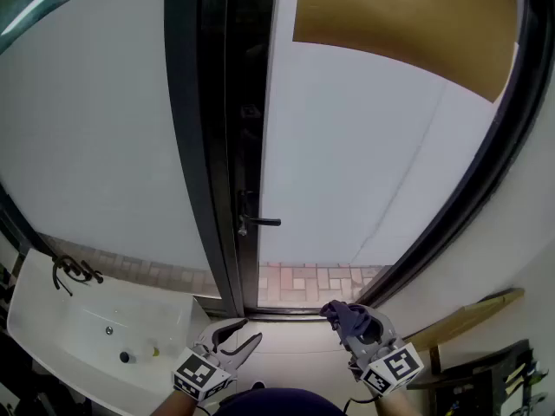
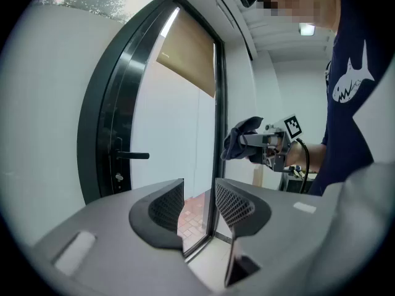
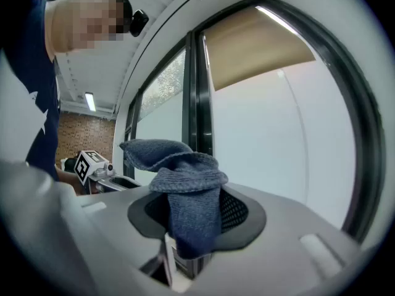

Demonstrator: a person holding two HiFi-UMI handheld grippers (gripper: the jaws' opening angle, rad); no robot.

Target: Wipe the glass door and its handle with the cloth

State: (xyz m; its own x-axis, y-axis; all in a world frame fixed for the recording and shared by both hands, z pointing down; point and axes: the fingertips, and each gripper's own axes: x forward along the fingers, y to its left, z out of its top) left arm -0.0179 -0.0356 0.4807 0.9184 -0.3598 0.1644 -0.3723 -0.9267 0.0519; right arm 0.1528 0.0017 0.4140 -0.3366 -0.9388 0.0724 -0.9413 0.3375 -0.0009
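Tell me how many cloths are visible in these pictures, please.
1. The blue cloth is clamped in the right gripper, low before the glass door. The left gripper is open and empty. Another cloth could lie out of view.

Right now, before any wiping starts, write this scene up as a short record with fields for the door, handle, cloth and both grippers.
Glass door: pale pane in a dark frame, tan blind at the top
Handle: dark lever, pointing across the pane
Cloth: blue-grey, bunched, not touching the glass
Left gripper: jaws apart, nothing between them
Right gripper: jaws closed on the cloth
Wiping: not yet begun
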